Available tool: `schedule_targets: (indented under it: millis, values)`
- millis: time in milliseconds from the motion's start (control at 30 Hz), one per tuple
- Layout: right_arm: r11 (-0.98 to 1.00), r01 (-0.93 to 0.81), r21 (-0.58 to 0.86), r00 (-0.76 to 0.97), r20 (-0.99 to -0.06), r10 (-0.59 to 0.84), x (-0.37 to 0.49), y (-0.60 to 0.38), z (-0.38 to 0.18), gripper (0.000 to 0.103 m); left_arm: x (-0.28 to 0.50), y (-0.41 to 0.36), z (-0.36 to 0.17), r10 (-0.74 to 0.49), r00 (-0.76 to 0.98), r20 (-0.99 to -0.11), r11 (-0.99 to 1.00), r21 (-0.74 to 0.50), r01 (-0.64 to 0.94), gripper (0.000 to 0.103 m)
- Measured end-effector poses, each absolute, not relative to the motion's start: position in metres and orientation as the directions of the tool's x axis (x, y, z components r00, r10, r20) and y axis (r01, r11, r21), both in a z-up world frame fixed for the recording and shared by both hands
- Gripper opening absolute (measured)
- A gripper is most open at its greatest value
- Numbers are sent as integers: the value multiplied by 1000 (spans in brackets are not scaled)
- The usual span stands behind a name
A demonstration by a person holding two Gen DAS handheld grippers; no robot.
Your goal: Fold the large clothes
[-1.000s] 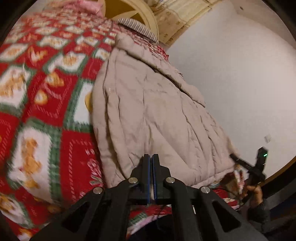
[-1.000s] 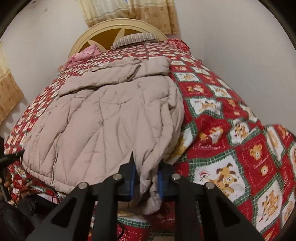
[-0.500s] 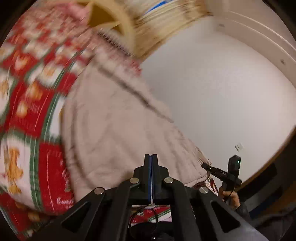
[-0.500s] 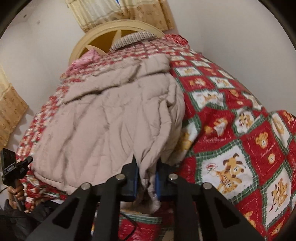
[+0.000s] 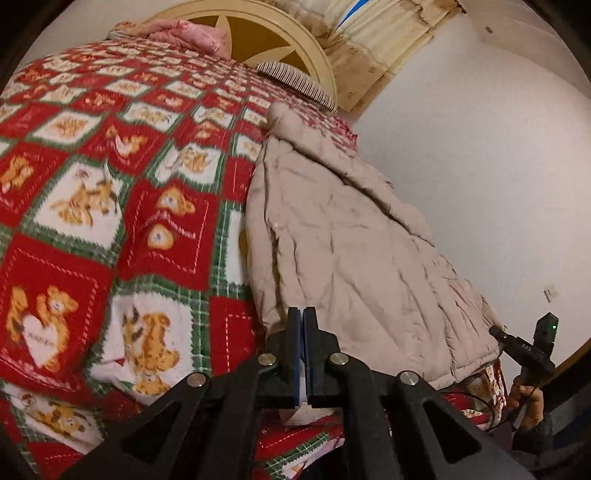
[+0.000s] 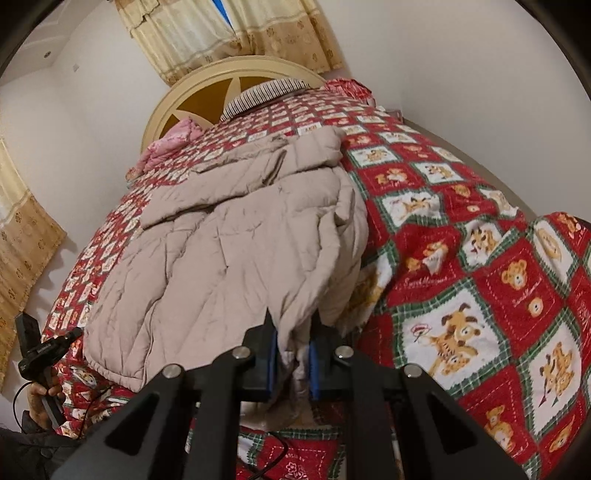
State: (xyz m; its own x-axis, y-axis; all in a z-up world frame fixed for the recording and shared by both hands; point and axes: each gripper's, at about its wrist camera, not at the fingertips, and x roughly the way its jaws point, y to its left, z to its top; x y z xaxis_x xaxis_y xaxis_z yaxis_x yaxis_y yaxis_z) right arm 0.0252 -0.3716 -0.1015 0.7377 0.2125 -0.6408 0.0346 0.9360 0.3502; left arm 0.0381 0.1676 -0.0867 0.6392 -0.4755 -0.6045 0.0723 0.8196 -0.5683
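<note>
A large beige quilted coat [image 6: 236, 251] lies lengthwise on the bed, its hem hanging toward me over the foot edge; it also shows in the left wrist view [image 5: 354, 254]. My right gripper [image 6: 291, 354] is shut on a bunched fold of the coat's hem corner. My left gripper [image 5: 303, 332] is shut with its blue pads together at the coat's other hem corner; a thin bit of pale fabric shows below the pads.
The bed carries a red, green and white bear-patterned quilt [image 6: 480, 280]. A cream round headboard [image 6: 221, 85], a striped pillow [image 6: 266, 92] and a pink pillow [image 5: 184, 33] are at the far end. White walls flank both sides.
The left gripper swung up and back, and now points more to the left, showing more quilt. The right gripper kept its hold and tilted up a little.
</note>
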Motion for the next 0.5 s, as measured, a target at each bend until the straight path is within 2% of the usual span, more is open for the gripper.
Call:
schedule_targets:
  millis: [33, 67, 100, 133, 300, 433, 500]
  values:
    - [938, 34, 345, 735, -644, 210, 25, -371, -102, 17, 39, 165, -88, -469, 641, -607, 823, -563, 70, 14]
    - [940, 34, 340, 733, -648, 208, 25, -370, -103, 17, 39, 161, -90, -456, 645, -613, 834, -548, 68, 60]
    - [941, 34, 336, 731, -651, 206, 26, -369, -103, 17, 40, 157, -91, -442, 642, -626, 846, -529, 67, 95]
    - [941, 35, 336, 729, -653, 206, 26, -370, -104, 17, 39, 152, -94, -439, 646, -624, 854, -514, 84, 102]
    - [933, 48, 358, 720, -659, 215, 26, -374, -110, 17, 36, 148, -95, -397, 645, -653, 895, -432, 113, 102]
    - [933, 49, 357, 715, -664, 217, 26, -373, -114, 17, 43, 157, -93, -433, 633, -641, 854, -517, 60, 102]
    - [930, 51, 363, 713, -665, 221, 26, -374, -114, 17, 43, 147, -85, -502, 592, -630, 820, -565, 95, 99]
